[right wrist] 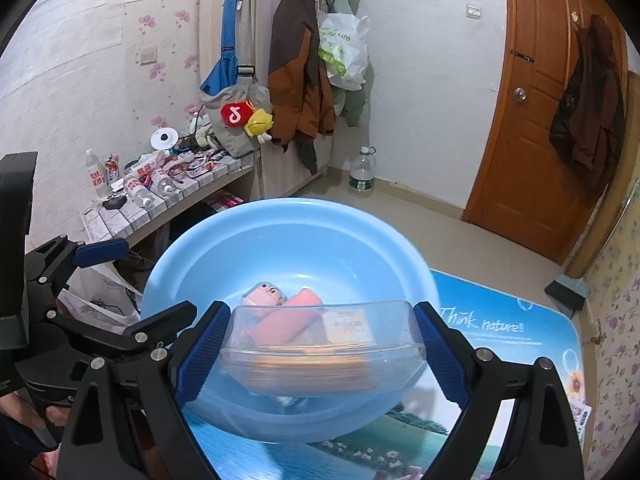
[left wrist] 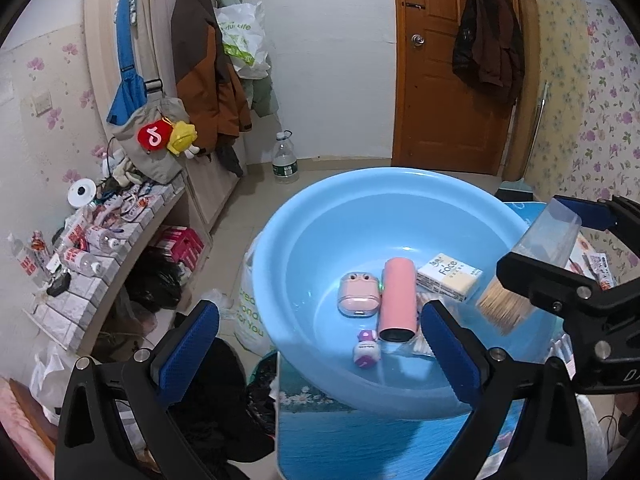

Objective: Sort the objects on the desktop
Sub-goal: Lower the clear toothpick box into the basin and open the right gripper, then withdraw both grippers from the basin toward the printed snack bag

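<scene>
**Colleague:** Which step were you on at that point?

**Me:** The drop-off. My right gripper was clamped on a clear plastic box of toothpicks, both blue pads pressed against its ends, and I held it over the near rim of the blue basin. In the left wrist view the box sat at about three o'clock, tilted, its lower end hanging inside the basin's edge.

**Colleague:** And the left?

**Me:** My left gripper stood spread wide with nothing between its pads, hovering above the basin's near side. I judged it had no job for this item.

**Colleague:** What was already sorted?

**Me:** On the basin floor lay a pink earbud case, just beside it at its three o'clock a pink cylinder, a tissue pack further toward three o'clock, and a small purple-and-white figure at six o'clock of the case. Something like a pack of cotton swabs lay under the cylinder, though I couldn't be sure.

**Colleague:** So what did the next move call for?

**Me:** As I read it, carrying the box a little further over the basin, lowering it toward a bare patch, then parting the pads. The box looked slick and was tilted, so I'd have wanted it low before release. The basin also overhung the table's edge, so a gentle set-down seemed wise.
</scene>
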{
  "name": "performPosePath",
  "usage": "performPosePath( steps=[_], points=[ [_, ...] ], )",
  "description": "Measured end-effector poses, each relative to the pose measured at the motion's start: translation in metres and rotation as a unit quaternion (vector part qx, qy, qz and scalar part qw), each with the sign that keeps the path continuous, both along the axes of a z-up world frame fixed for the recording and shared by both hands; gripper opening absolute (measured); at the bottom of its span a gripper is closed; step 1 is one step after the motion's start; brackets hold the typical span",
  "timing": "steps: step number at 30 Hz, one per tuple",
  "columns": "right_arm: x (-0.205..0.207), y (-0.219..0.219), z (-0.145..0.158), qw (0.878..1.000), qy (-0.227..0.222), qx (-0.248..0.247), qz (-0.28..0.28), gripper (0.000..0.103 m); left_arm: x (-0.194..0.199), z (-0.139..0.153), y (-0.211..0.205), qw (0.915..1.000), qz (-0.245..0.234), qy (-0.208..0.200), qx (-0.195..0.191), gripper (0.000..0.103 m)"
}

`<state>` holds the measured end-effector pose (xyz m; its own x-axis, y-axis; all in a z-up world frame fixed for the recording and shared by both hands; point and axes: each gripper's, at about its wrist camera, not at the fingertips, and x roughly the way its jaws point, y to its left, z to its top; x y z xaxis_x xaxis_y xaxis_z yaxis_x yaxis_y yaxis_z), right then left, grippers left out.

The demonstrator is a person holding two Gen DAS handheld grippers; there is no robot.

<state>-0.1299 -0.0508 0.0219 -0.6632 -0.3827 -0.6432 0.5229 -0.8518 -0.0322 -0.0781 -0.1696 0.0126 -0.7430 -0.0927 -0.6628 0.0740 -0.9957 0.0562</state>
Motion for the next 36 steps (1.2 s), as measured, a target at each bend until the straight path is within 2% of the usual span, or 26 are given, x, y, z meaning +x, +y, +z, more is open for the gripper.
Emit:
performPosePath(
  steps=[15,20,22,23,29,36],
  points=[
    [-0.014,-0.006,-0.015,0.999,-0.039,0.007,-0.006,0.093,0.0,-0.009,-0.001,0.9999,0.002,-0.01,0.008,0.102],
    [-0.014,-0.006,-0.015,0.999,-0.031,0.009,-0.01,0.093,0.0,-0.01,-0.002,0.9999,0.003,-0.011,0.01,0.102],
    [-0.012,-0.007,-0.011,1.0,-0.016,0.009,-0.015,0.097,-0.001,-0.01,-0.003,0.9999,0.003,-0.01,0.011,0.102],
    [-0.012,-0.008,-0.01,1.0,-0.015,0.009,-0.016,0.103,-0.001,-0.01,-0.003,0.9999,0.002,-0.011,0.011,0.102],
    [-0.01,-0.007,-0.007,1.0,-0.015,-0.007,-0.006,0.103,0.0,-0.009,-0.001,0.9999,0.001,-0.009,0.011,0.102],
    [0.005,0.0,0.004,1.0,0.006,-0.024,0.001,0.103,0.002,-0.008,0.001,0.9999,0.0,-0.007,0.011,0.102]
  ],
)
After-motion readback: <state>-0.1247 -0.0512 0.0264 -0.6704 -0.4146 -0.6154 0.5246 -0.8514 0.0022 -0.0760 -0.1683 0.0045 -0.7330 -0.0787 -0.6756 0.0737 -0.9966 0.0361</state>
